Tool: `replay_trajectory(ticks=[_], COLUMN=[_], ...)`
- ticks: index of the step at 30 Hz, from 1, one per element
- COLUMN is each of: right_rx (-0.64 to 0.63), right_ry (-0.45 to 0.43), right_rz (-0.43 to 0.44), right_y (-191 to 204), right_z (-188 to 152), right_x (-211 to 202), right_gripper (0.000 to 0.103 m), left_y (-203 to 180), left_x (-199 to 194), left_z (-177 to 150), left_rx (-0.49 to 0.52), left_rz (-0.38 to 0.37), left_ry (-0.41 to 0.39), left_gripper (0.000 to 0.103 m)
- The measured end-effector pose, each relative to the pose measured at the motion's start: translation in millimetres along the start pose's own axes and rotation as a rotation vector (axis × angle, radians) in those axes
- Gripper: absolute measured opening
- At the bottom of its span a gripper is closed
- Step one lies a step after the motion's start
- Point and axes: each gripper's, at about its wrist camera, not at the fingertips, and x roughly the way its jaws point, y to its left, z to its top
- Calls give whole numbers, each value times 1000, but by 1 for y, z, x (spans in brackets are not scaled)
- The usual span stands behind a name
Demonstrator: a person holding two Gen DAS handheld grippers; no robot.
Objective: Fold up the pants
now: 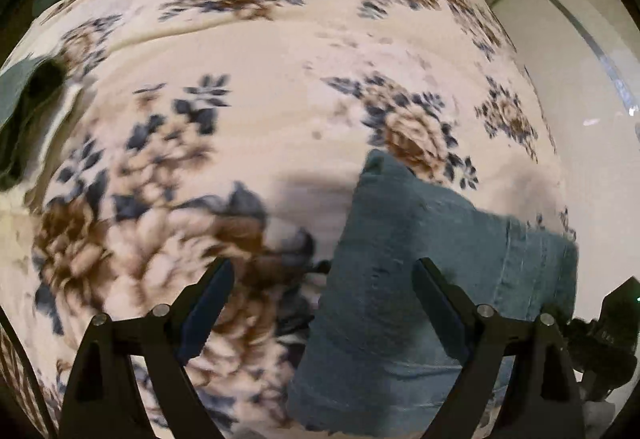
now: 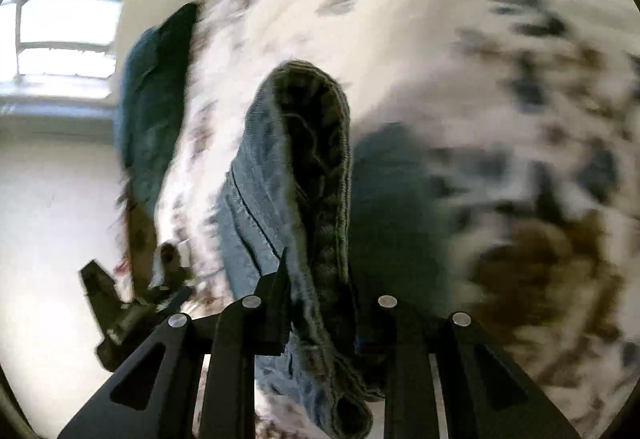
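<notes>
Right now your right gripper (image 2: 320, 303) is pinched down on a bunched edge of the blue denim pants (image 2: 296, 175); the fabric rises from between its fingers as a narrow loop running away from the camera, so the held part's long axis lies along the gripper's pointing direction. Your left gripper (image 1: 324, 279) stands wide open with nothing between its fingers. In the left wrist view the folded blue denim pants (image 1: 404, 279) lie on the cream floral blanket (image 1: 248, 87), under and just right of that gripper's right finger (image 1: 436, 299), long axis running from bottom-centre up and slightly right toward the blanket's edge. So the left gripper is already over the denim, and I'd judge it needs only a short shift right to straddle it. Both views are motion-blurred, so I can't tell waistband from hem.
</notes>
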Motion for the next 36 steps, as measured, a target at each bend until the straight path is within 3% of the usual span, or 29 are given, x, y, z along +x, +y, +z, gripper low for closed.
replay_trajectory(ticks=[3,6,9,12,16,20,23,27,29,31,34,36], right_rx=[62,162,214,236,204,77,-29,-254,-373,-442,-483,-508], right_ry=[13,60,73,30,-32,-31,59,258,361,499,623,670], right_rz=[-85,-63,-66,-40,-83,-117,-126,-123,-181,-229,-312,-335], right_y=[-38,-80,-93,-94,-74,-22,33,131,172,197,211,212], right_z=[0,0,9,13,22,47,74,106,115,119,117,111], right_x=[4,19,24,16,-10,-24,0,85,141,201,257,275], right_gripper=[24,28,51,66,68,68,68,68,68,68,67,55], left_y=[-22,-38,-35,-20,-9,-12,-6,7,7,8,7,10], left_x=[31,62,76,72,57,81,92,90,93,92,92,97], left_z=[4,3,3,10,35,60,50,15,0,-9,-10,-10], left_rx=[66,141,144,56,-23,-29,-55,-130,-129,-110,-73,-97], left_rz=[15,68,85,39,0,-56,-139,-265,-306,-314,-320,-349], left_ry=[49,98,127,161,129,213,252,259,253,221,190,199], left_gripper=[91,91,91,91,91,91,91,90,90,91,91,91])
